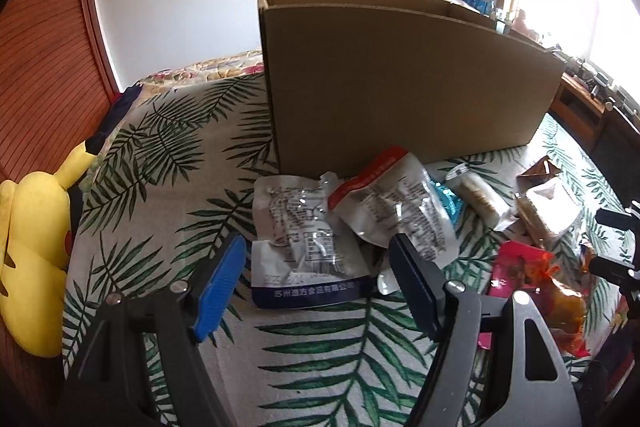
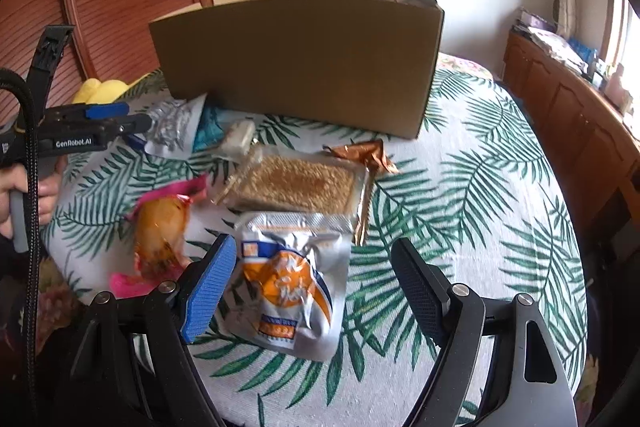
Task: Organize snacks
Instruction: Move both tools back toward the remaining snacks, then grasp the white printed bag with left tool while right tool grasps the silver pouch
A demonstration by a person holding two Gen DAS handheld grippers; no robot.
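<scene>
White walls and a reddish wooden slatted door stand behind a bed covered by a leaf-print cloth. On this cloth, toward the wall, stands an open cardboard box, upright, and the snacks lie in a loose group just in front of its near side.

From the left wrist view, the left gripper hovers low over the cloth with its fingers wide apart and nothing between the pads. Between and just beyond its fingertips lies a silver pouch with a blue bottom band. Another silver pouch with a red top edge leans partly on it, and its upper corner is close to the box. To the right are a small clear-wrapped bar, a brown-and-silver packet and a pink-and-orange packet. A yellow plush toy lies at the left edge of the bed.

From the right wrist view, the right gripper also has its fingers spread open, holding nothing. A silver and orange pouch lies flat on the cloth between its fingers, nearer to the blue pad. Behind this pouch lies a clear pack of golden grain bars, touching its top edge.
</scene>
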